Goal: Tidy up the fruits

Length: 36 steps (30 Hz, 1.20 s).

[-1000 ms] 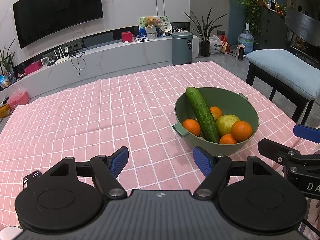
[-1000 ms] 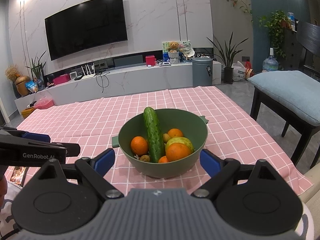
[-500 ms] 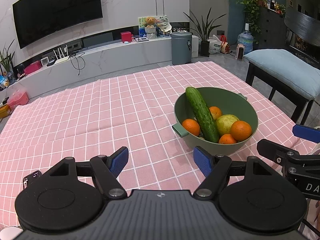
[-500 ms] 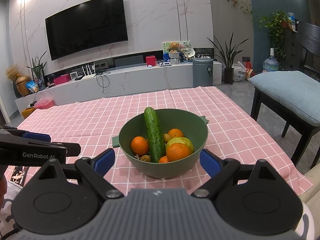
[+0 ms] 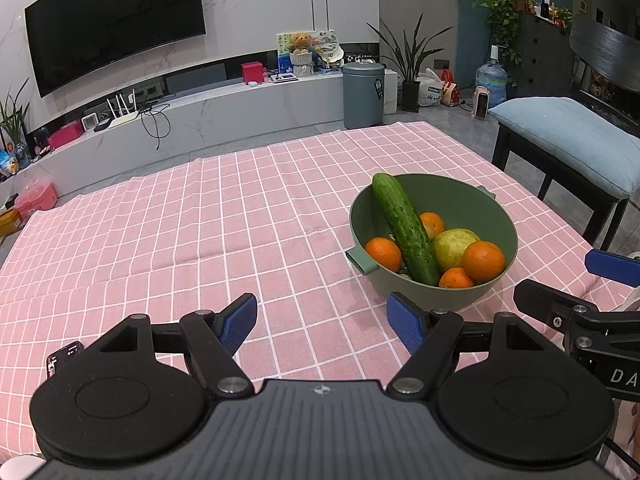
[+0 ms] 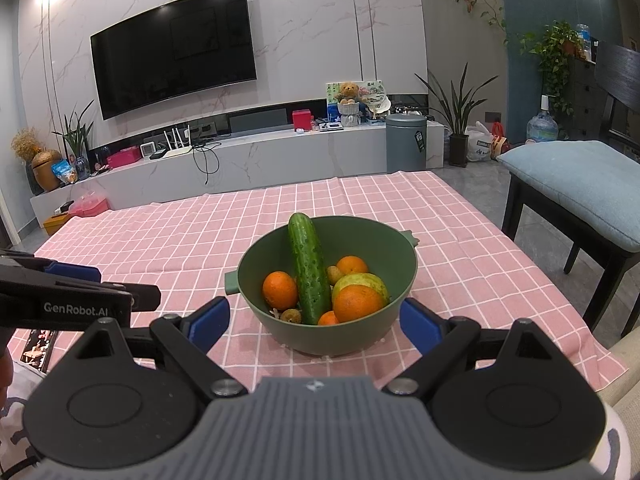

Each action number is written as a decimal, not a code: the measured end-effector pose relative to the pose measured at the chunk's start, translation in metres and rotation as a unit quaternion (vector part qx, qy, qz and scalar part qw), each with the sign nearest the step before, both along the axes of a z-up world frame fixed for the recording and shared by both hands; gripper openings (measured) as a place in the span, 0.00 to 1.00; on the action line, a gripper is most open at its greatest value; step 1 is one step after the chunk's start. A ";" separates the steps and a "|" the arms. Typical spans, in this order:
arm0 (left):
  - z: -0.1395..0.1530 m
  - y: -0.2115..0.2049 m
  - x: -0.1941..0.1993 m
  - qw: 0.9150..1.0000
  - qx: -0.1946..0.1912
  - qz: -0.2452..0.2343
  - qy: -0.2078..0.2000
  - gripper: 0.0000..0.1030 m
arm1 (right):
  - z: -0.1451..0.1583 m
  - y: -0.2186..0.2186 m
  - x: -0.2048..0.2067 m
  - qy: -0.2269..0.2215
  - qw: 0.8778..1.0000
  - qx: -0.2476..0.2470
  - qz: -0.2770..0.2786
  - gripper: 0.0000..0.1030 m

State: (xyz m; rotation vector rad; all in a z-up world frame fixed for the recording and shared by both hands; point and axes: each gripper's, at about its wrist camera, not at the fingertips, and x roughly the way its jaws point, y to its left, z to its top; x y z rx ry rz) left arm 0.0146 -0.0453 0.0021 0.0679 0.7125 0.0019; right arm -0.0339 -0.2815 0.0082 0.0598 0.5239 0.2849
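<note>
A green bowl (image 5: 468, 196) (image 6: 372, 236) stands on the pink checked tablecloth (image 5: 240, 220). It holds a long cucumber (image 5: 404, 228) (image 6: 308, 268) leaning on the rim, several oranges (image 5: 383, 253) (image 6: 280, 290), a yellow-green fruit (image 5: 450, 245) (image 6: 360, 280) and small brown fruits (image 6: 291, 314). My left gripper (image 5: 322, 322) is open and empty, near the table's front edge, left of the bowl. My right gripper (image 6: 314, 320) is open and empty, just in front of the bowl.
A phone (image 5: 64, 356) lies at the table's front left edge. A dark stool with a blue cushion (image 6: 576, 184) stands right of the table. A TV wall, a low marble shelf and a grey bin (image 6: 406, 144) are beyond the far edge.
Both grippers have barely moved; the views shifted very slightly. Nothing was taken hold of or let go.
</note>
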 end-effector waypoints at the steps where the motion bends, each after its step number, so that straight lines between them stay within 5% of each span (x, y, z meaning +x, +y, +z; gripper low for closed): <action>1: 0.000 0.000 0.000 1.000 0.000 0.000 0.000 0.84 | 0.000 0.000 0.000 0.000 1.000 0.000 0.000 0.86; 36: 0.000 0.002 0.000 1.000 0.004 -0.003 0.006 0.84 | -0.002 -0.004 0.004 0.001 1.000 0.006 0.002 0.86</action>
